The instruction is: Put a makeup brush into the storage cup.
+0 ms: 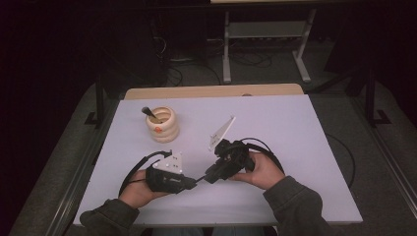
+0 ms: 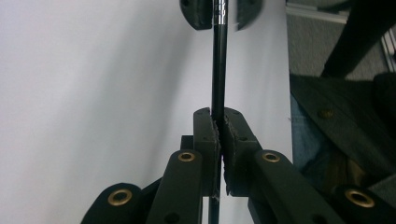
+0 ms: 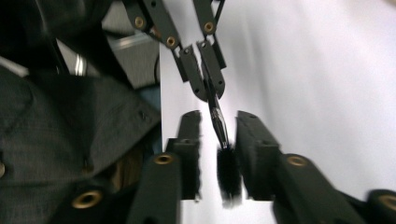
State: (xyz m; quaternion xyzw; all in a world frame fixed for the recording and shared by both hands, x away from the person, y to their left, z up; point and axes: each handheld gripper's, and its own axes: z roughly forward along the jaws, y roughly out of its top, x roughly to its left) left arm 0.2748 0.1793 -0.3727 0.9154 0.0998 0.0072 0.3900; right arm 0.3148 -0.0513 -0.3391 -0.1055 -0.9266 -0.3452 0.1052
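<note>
Left hand-held gripper point(image 1: 193, 183) is clamped tight on the thin black handle of a makeup brush point(image 2: 218, 65), low over the white surface point(image 1: 275, 128) near its front edge. The brush runs straight across to the right hand-held gripper point(image 1: 209, 176), just beside it. In the right gripper view the black bristle head point(image 3: 229, 172) sits between that gripper's jaws, which stand narrowly apart, pads not pressing it. A cream ribbed holder point(image 1: 162, 124) with another brush in it stands well apart, farther back on the left.
</note>
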